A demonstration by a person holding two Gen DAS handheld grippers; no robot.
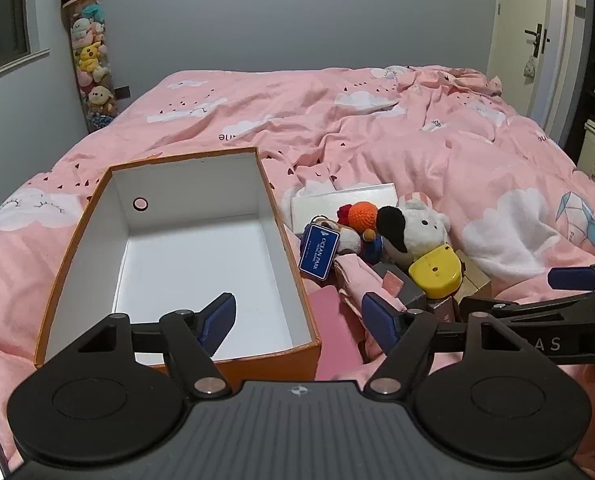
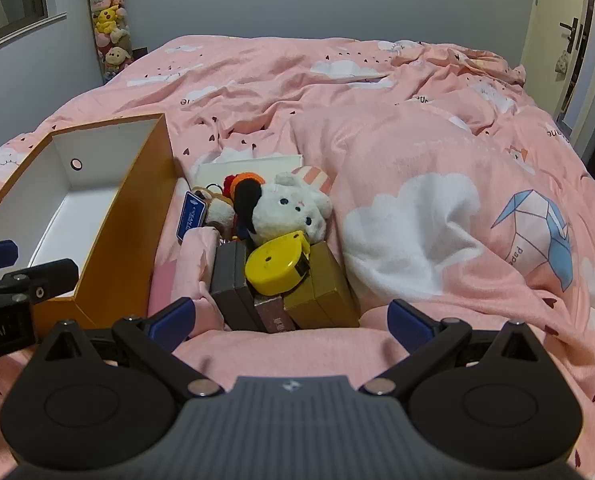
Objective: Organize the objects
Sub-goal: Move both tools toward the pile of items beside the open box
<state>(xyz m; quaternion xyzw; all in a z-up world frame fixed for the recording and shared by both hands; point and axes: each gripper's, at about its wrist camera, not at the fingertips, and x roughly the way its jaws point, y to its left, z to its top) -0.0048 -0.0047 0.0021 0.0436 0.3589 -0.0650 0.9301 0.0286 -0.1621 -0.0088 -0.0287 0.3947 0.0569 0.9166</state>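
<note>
An orange box (image 1: 257, 168) (image 2: 137, 216) with a white, bare inside lies on the pink bed. To its right is a pile: a white plush dog (image 1: 413, 228) (image 2: 285, 208), a yellow tape measure (image 1: 435, 270) (image 2: 275, 266), a blue Ocean Park tag (image 1: 319, 250) (image 2: 189, 214), an orange crochet toy (image 1: 362, 213), a grey box (image 2: 233, 288) and a tan box (image 2: 321, 288). My left gripper (image 1: 303, 320) hovers open over the box's near right wall. My right gripper (image 2: 291, 320) is open just short of the pile, nothing between its fingers.
A white flat box (image 1: 345, 198) lies behind the pile, a pink booklet (image 1: 333, 332) beside the orange box. The rumpled pink duvet (image 2: 417, 140) rises in folds to the right. A tube of plush toys (image 1: 91, 68) stands at the far wall, a door (image 1: 537, 40) at the right.
</note>
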